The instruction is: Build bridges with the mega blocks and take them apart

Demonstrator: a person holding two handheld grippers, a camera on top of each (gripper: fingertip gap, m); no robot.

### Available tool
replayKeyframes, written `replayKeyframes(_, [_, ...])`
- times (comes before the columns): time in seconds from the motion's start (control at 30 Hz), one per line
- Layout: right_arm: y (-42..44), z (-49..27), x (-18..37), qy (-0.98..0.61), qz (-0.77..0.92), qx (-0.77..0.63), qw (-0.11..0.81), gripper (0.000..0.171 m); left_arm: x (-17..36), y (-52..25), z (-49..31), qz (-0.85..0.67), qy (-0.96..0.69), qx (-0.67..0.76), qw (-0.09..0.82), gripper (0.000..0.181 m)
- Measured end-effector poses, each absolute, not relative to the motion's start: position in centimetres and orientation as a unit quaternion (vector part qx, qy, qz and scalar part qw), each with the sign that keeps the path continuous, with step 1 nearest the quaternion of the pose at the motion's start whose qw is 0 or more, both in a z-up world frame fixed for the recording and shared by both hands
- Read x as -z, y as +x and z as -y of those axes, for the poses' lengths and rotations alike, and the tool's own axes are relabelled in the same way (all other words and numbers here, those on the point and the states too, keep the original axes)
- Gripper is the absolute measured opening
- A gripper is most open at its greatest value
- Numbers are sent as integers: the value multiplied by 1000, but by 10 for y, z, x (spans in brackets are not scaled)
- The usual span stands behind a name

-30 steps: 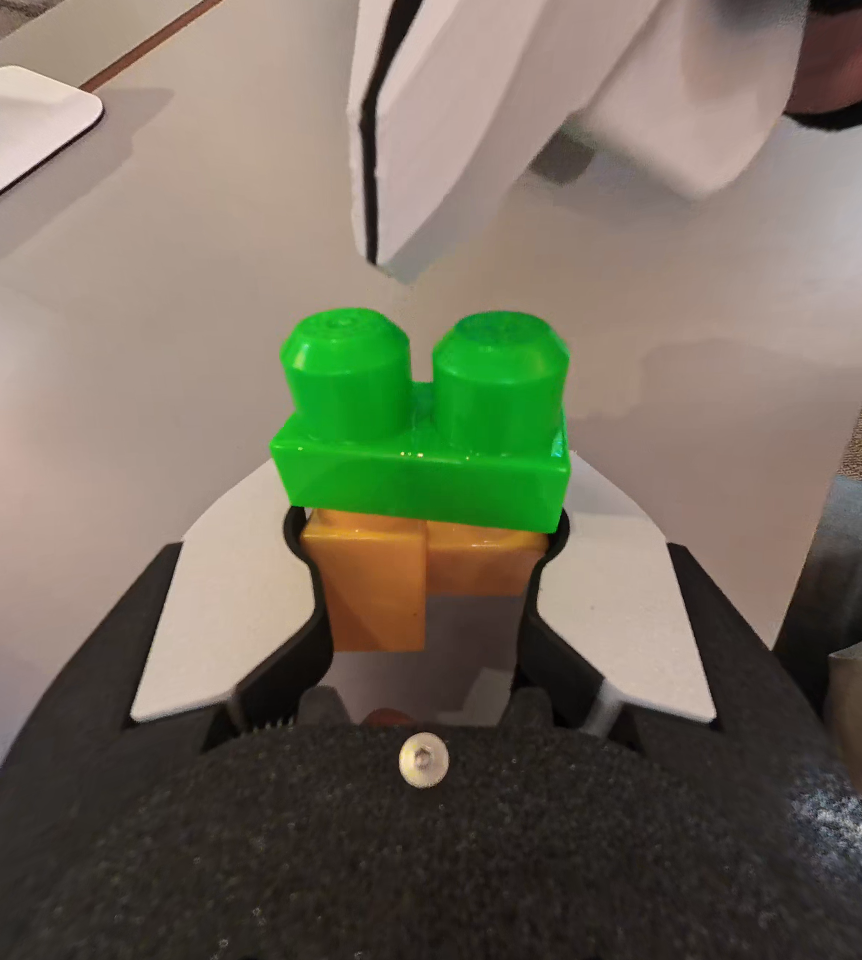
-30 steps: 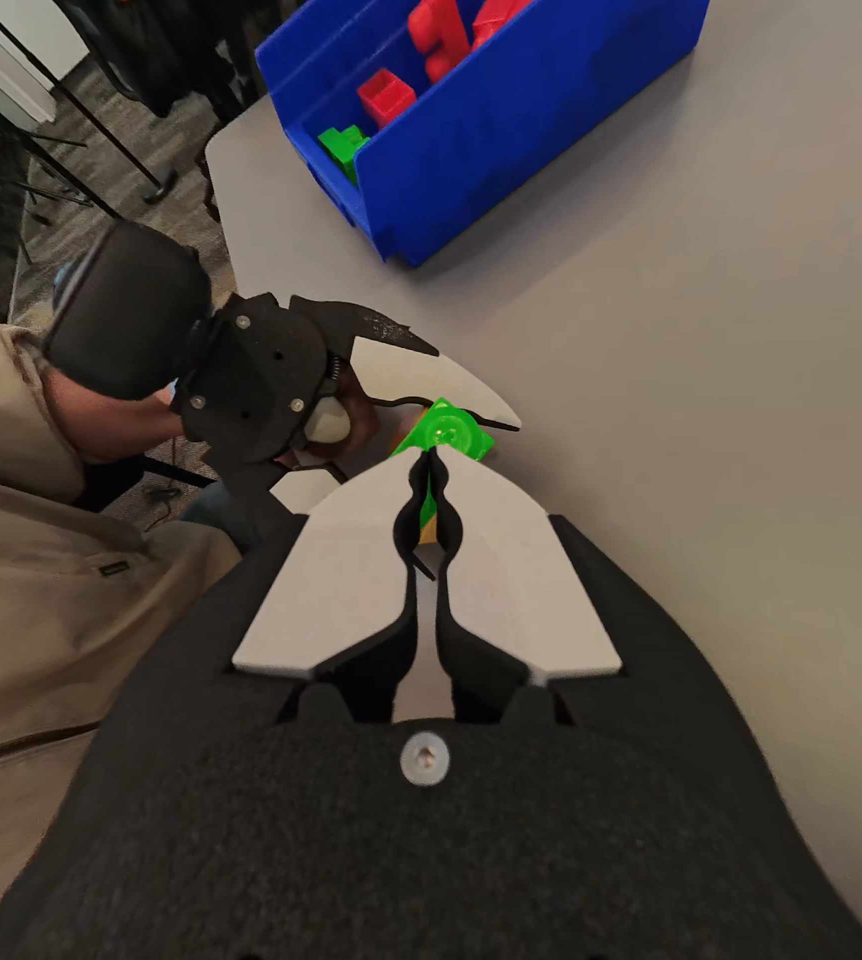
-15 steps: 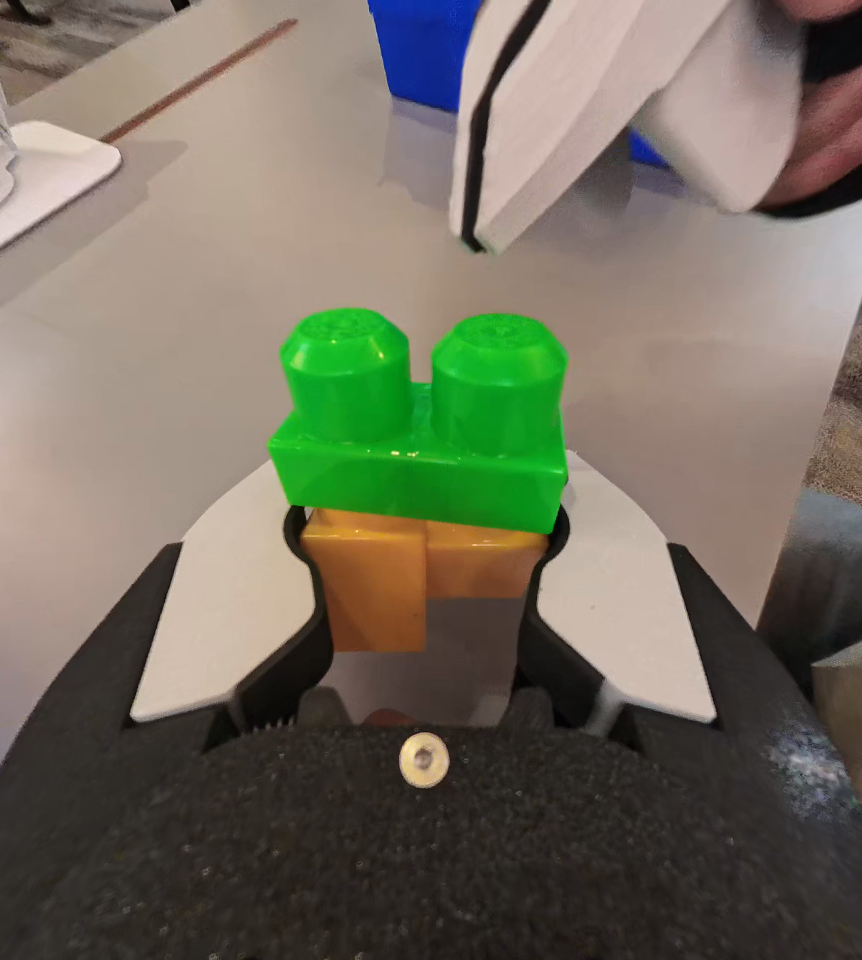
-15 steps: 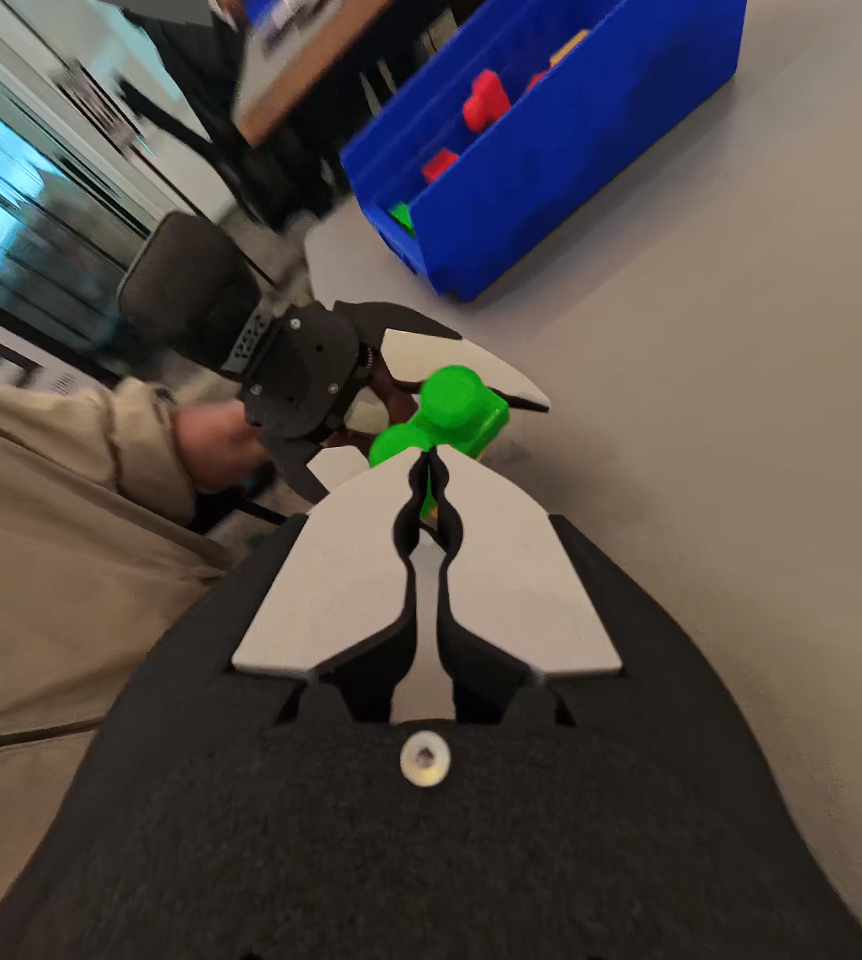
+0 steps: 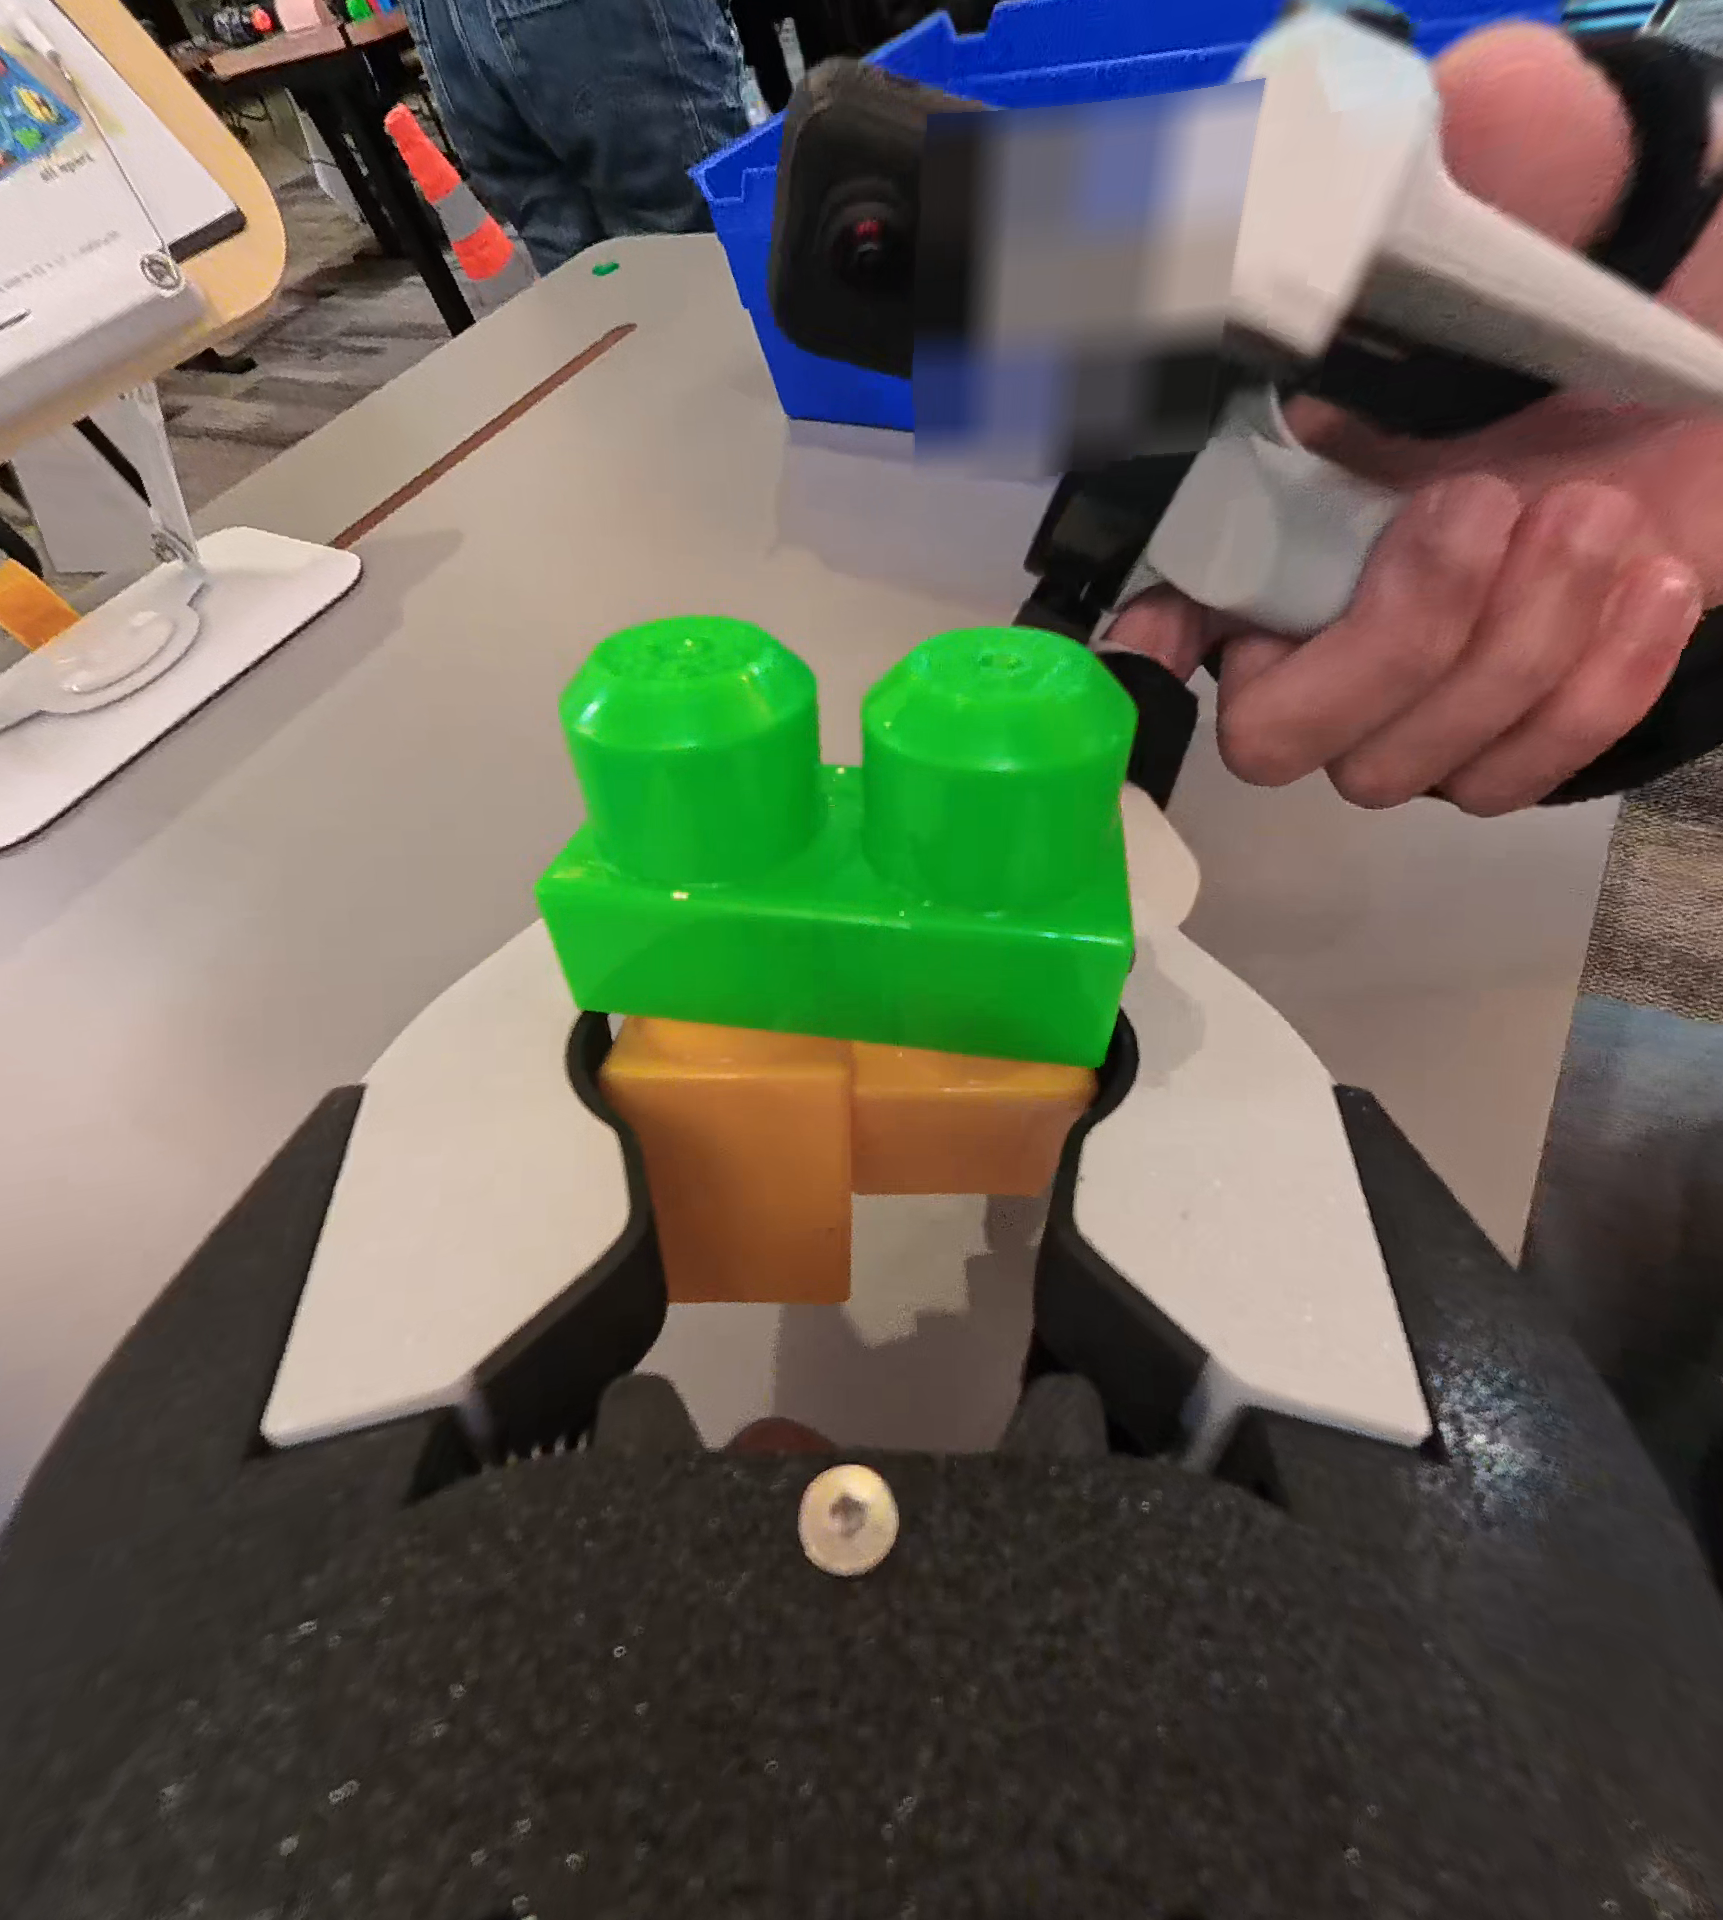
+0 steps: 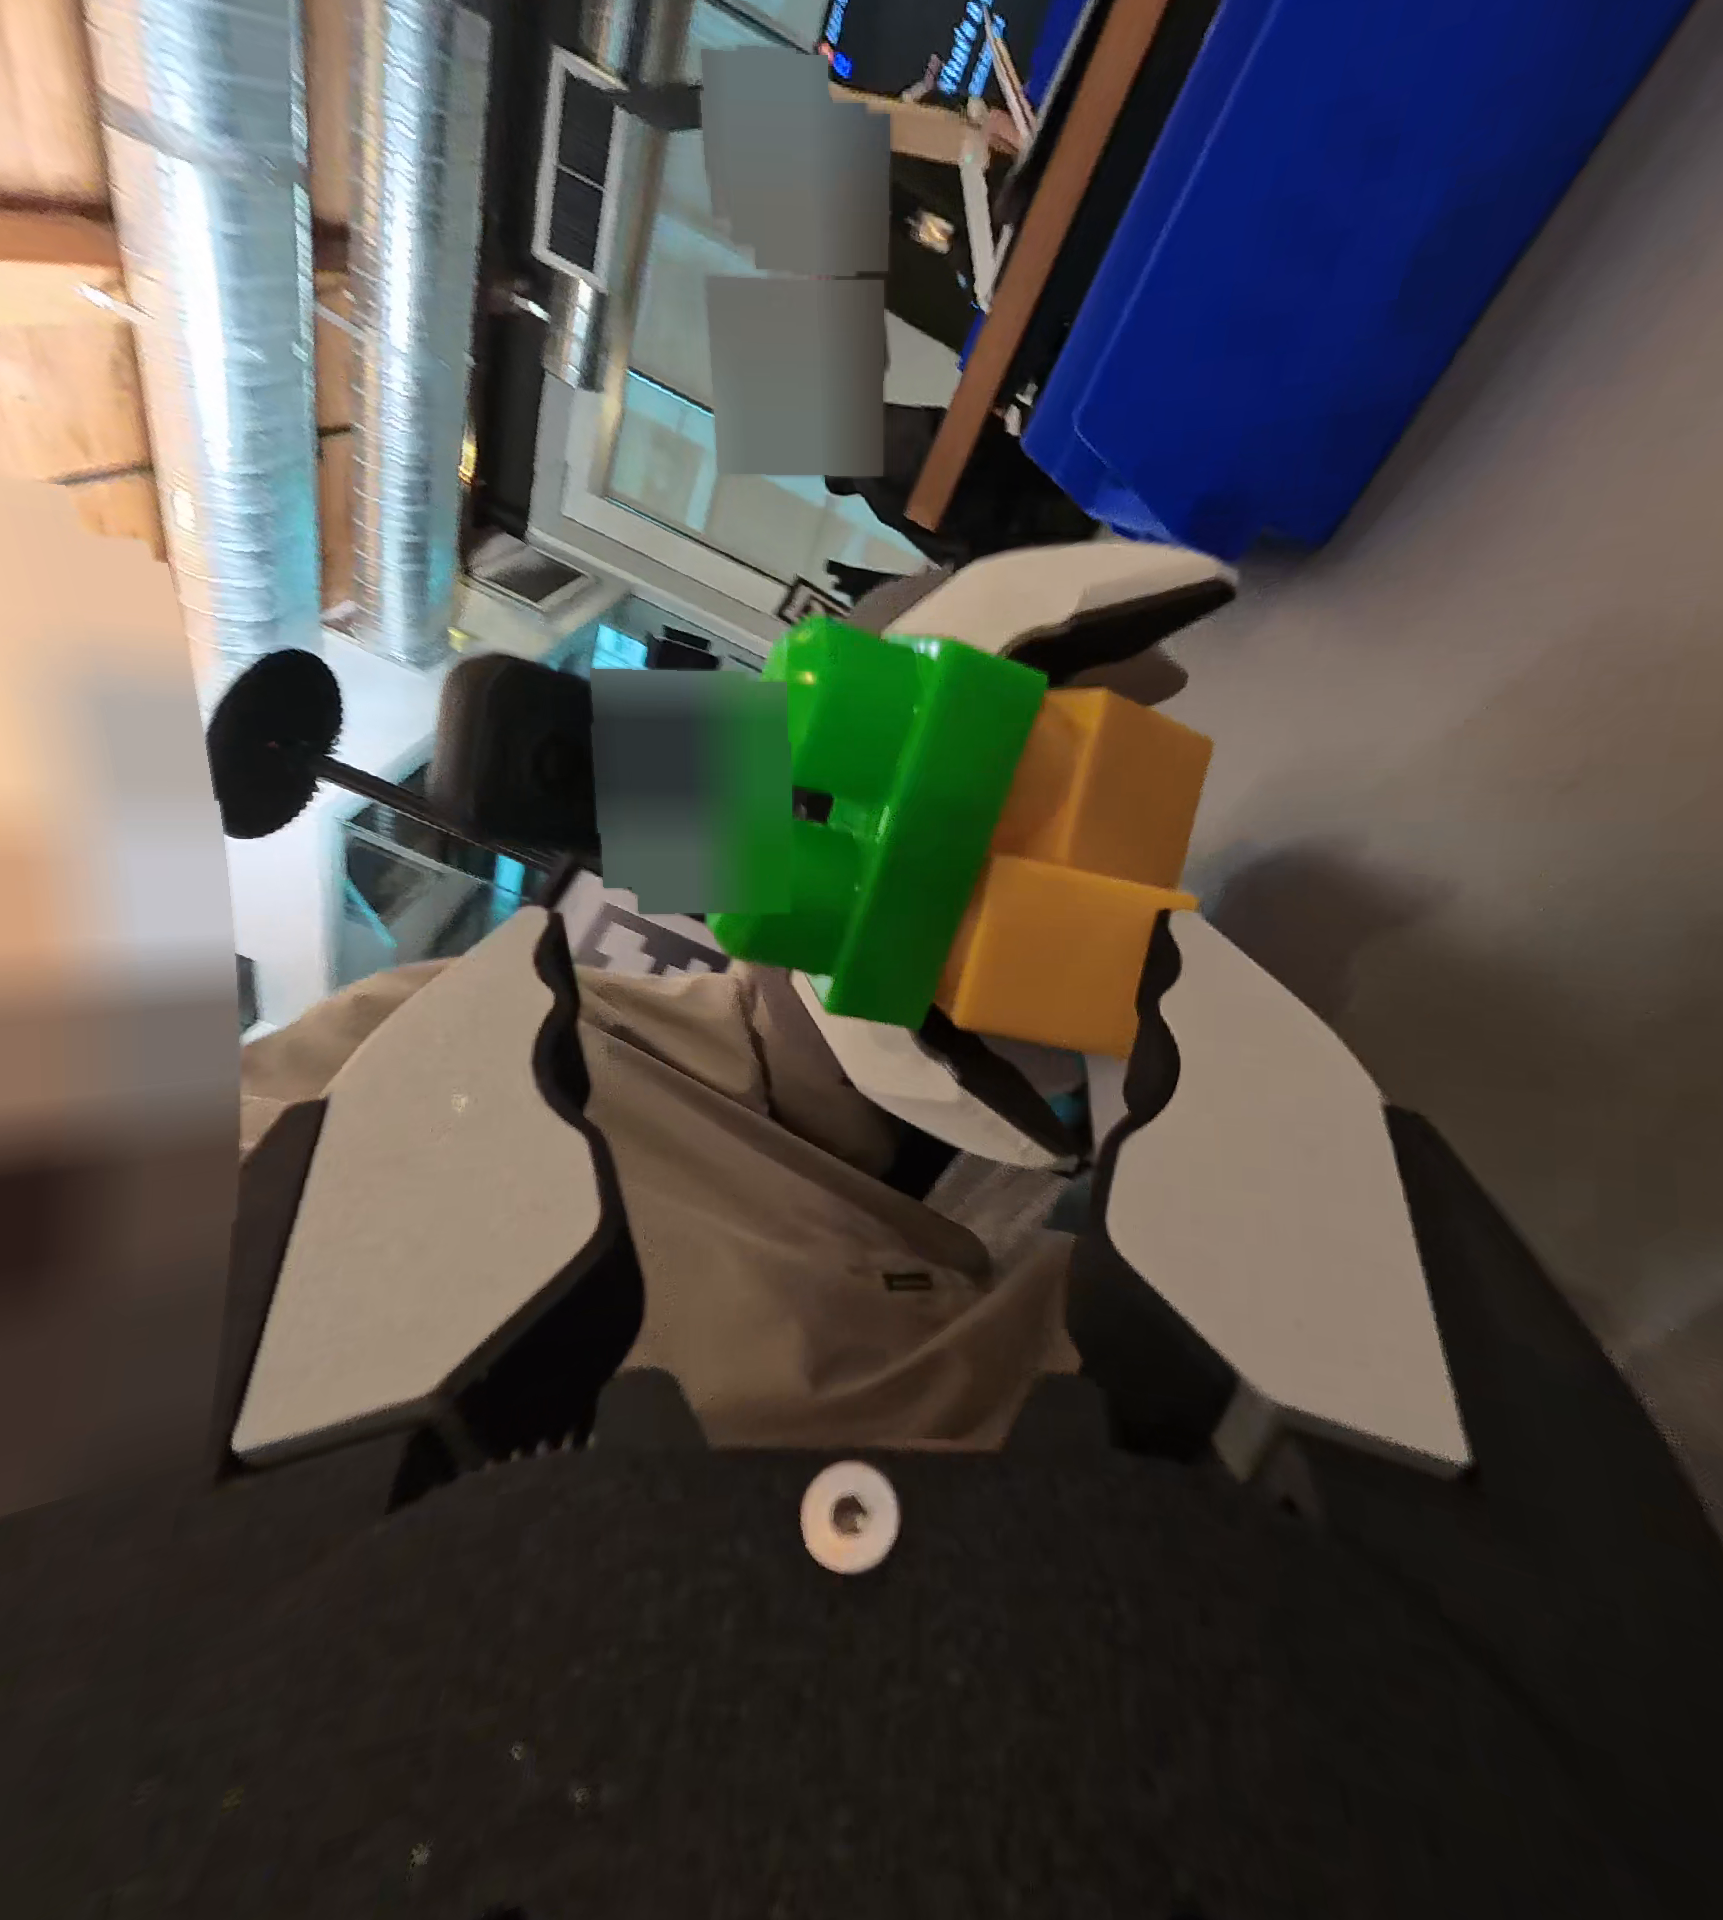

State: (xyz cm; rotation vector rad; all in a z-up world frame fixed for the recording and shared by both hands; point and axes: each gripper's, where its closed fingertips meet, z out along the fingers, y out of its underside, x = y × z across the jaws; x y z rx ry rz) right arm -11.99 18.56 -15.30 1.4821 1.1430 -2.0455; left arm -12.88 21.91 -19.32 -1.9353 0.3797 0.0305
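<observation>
Left wrist view puts the left gripper (image 5: 852, 1122) front and centre, its white fingers with black wavy pads pinching the orange block (image 5: 815, 1153) by its two side walls, held up above the grey table (image 5: 213, 935). Pressed onto that orange piece sits the green block (image 5: 836, 883), two fat round studs up top, glossy, hard plastic, crisp edges. Over on the right wrist view, the right gripper (image 6: 857, 1029) is spread wide and holding nothing, with the stacked pair just ahead of its tips, the orange corner right beside one pad.

These blocks look hollow, light and rigid, though smooth enough to slip under a shallow pinch. Best purchase for pulling them apart seems to be the green block's flat long sides, below the studs, with a slight rocking peel rather than a straight tug. Behind it all stand a blue bin (image 5: 836, 343) on the table and a white stand (image 5: 109, 665) off to the left.
</observation>
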Motion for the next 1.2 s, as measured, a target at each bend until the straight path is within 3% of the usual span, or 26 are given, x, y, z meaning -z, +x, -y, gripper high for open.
replayKeyframes(0.4, [-130, -186, 162, 522, -373, 727, 244, 97, 179, -113, -218, -185, -795, -2, 578, 89])
replayKeyframes(0.5, [-127, -183, 156, 494, -336, 747, 292, 88, 180, -109, -219, -191, -794, 0, 577, 89])
replayKeyframes(0.7, [-126, -189, 157, 481, -321, 761, 292, 77, 181, -109, -220, -188, -795, 5, 576, 89])
replayKeyframes(0.87, [-125, -194, 160, 484, -326, 762, 282, 48, 182, -109, -220, -186, -795, 12, 577, 89])
replayKeyframes(0.93, [-124, -195, 159, 481, -323, 765, 282, 49, 182, -109, -221, -187, -796, 7, 575, 89])
replayKeyframes(1.07, [-120, -193, 159, 482, -331, 760, 284, 79, 186, -109, -220, -190, -798, 6, 572, 89])
replayKeyframes(1.2, [-122, -191, 168, 506, -349, 744, 262, 89, 189, -110, -219, -201, -799, -8, 567, 89])
